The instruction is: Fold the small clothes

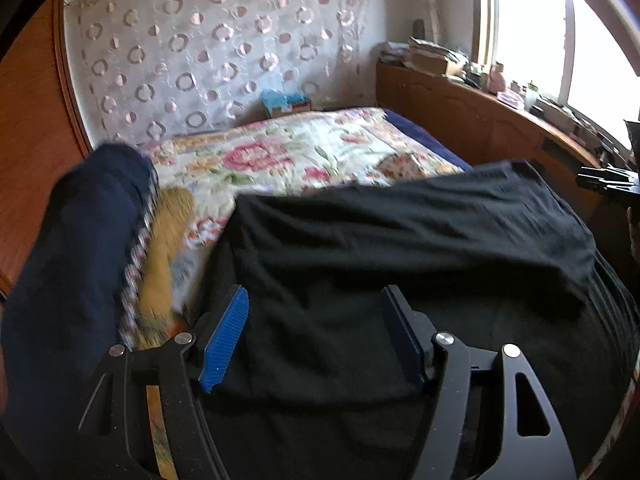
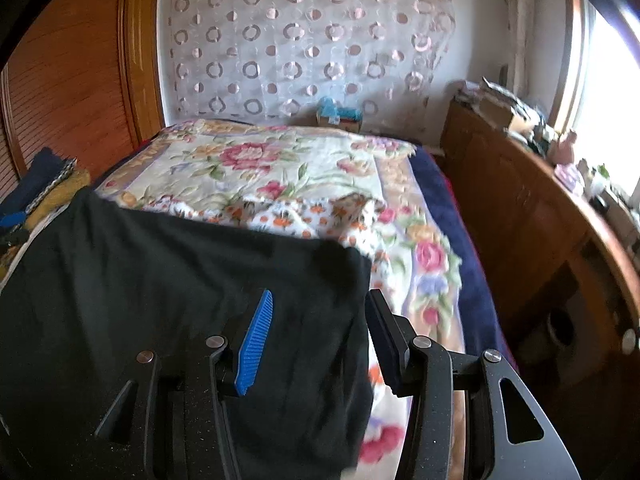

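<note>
A black garment (image 1: 400, 240) lies spread on the floral quilt (image 1: 280, 152), with one layer doubled over itself. My left gripper (image 1: 316, 292) hangs open just above its near left part, and the blue-ribbed pads touch no cloth. In the right wrist view the same black garment (image 2: 180, 272) fills the lower left. My right gripper (image 2: 320, 294) stands open over the garment's right edge. That edge runs beneath the gap between its fingers and is not pinched.
A navy garment (image 1: 80, 240) and a mustard one (image 1: 168, 240) lie heaped left of the black cloth. A wooden ledge (image 2: 520, 208) cluttered with small things runs along the bed's right side under a bright window. A wooden wardrobe (image 2: 72, 80) stands on the left. A blue box (image 2: 336, 114) sits by the far wall.
</note>
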Action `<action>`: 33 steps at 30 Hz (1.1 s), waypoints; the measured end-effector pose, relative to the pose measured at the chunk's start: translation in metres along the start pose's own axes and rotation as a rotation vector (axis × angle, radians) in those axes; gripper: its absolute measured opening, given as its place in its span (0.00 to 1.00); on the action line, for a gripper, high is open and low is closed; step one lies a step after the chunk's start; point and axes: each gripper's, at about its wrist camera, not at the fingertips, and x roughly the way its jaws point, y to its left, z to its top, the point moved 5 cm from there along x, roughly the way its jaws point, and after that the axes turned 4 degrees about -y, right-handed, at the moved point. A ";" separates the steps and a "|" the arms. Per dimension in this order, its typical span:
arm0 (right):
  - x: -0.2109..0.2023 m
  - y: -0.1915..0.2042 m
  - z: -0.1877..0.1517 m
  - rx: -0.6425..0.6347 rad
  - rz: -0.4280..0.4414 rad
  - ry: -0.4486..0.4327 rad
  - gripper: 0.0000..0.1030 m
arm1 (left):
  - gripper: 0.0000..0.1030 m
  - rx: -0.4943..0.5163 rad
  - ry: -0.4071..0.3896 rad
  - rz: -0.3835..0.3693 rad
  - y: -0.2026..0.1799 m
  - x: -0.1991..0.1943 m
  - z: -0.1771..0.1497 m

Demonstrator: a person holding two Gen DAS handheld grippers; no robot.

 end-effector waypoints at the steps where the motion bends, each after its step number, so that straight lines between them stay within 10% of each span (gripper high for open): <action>1: -0.007 -0.002 -0.008 0.009 -0.005 0.013 0.49 | 0.67 -0.004 0.014 -0.005 -0.001 0.000 -0.007; 10: -0.052 -0.020 -0.069 0.112 0.036 0.115 0.49 | 0.67 -0.039 0.101 0.001 0.001 0.002 -0.043; 28: -0.029 -0.013 -0.065 0.152 0.062 0.141 0.46 | 0.67 -0.156 0.132 0.015 0.016 0.020 -0.044; 33: -0.022 -0.016 -0.064 0.158 0.074 0.138 0.36 | 0.35 -0.184 0.121 0.011 0.022 0.021 -0.039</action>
